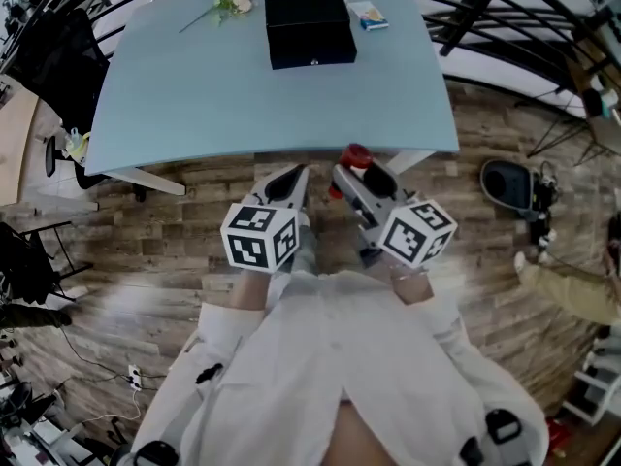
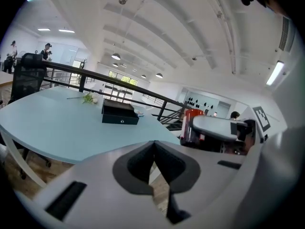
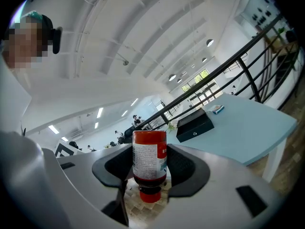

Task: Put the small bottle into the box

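A small red bottle (image 3: 149, 162) with a white label is clamped between the jaws of my right gripper (image 3: 149, 170), its red cap pointing down. In the head view the bottle (image 1: 357, 155) shows at the tip of the right gripper (image 1: 349, 171), just off the near edge of the table. The black box (image 1: 310, 29) sits closed at the far middle of the light blue table (image 1: 194, 95). My left gripper (image 1: 291, 178) hovers beside the right one, shut and empty (image 2: 153, 149). From it I see the bottle (image 2: 190, 126) and the box (image 2: 120, 113).
An artificial flower (image 1: 231, 1) lies left of the box and a small blue-and-white pack (image 1: 369, 15) right of it. Wooden floor lies below the grippers. Black railings (image 1: 485, 17) run behind the table, and an office chair (image 1: 58, 153) stands at its left.
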